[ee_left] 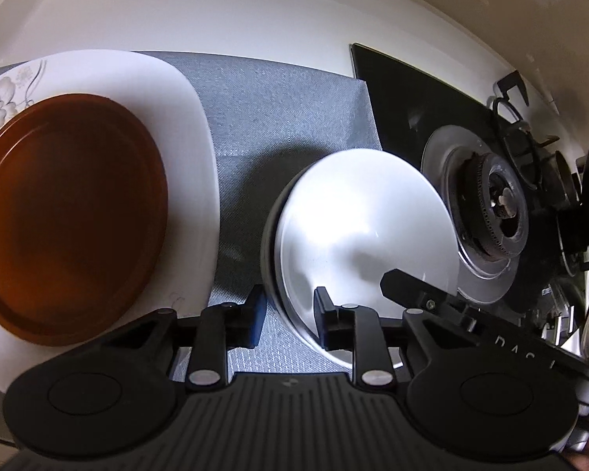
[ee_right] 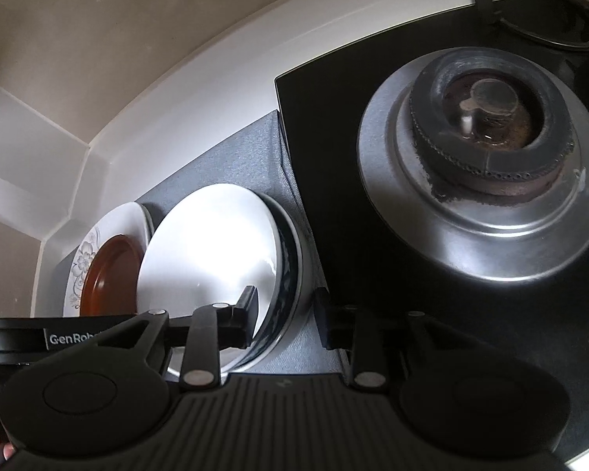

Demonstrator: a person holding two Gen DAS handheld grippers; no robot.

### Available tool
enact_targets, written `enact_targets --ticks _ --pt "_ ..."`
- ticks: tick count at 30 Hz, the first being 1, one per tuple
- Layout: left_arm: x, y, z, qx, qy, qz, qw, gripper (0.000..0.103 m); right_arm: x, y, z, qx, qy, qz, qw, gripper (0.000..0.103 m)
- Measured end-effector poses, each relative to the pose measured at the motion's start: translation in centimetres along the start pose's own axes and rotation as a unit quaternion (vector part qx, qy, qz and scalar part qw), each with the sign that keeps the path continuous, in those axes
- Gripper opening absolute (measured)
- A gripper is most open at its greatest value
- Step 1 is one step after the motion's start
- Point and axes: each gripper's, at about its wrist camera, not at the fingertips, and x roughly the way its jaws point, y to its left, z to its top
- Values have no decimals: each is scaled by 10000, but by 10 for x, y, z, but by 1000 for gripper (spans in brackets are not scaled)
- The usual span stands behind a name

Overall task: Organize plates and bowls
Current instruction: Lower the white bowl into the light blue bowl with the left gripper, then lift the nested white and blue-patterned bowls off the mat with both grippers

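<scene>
A white bowl [ee_left: 357,227] sits nested in a dark-rimmed bowl [ee_left: 269,251] on a grey mat [ee_left: 278,110]. My left gripper [ee_left: 290,314] is open, its jaws astride the bowls' left rim, not closed on it. My right gripper [ee_right: 284,310] is open, astride the right rim of the same white bowl [ee_right: 208,251] and the dark-patterned bowl [ee_right: 288,274]. To the left, a brown plate [ee_left: 70,212] lies on a white flowered plate [ee_left: 176,98]; both also show in the right wrist view, the brown plate [ee_right: 110,274] on the flowered plate [ee_right: 117,223].
A black gas hob [ee_right: 333,125] with a steel burner [ee_right: 487,149] lies right of the mat, close to the bowls. Pan supports [ee_left: 522,133] stand further right. A white wall [ee_left: 255,8] runs behind the counter.
</scene>
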Motion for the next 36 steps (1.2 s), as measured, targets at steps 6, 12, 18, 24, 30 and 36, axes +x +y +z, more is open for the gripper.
enact_targets --ticks 6,12,18,24,30,36 --pt "-1 1 -7 -36 90 -4 10000 28 -8 -4 -7 32 -131 133 9998 32" --pt "-15 -7 -15 -21 -53 27 10000 28 -20 -7 -12 83 -151 156 9997 32" --pt "-50 -6 -18 -156 -301 -108 9994 28 -45 10 -10 -2 -350 267 9990 32" --pt "-100 22 -22 -606 -754 -142 9952 28 -55 54 -1 -362 -348 549 9972 32" --pt "-151 78 -40 -1305 -1166 92 9845 27 -36 113 -5 -778 82 1033 9916 32" --pt "-186 135 -75 -2034 -1292 520 9691 27 -5 182 -22 -1366 529 1467 9783 32"
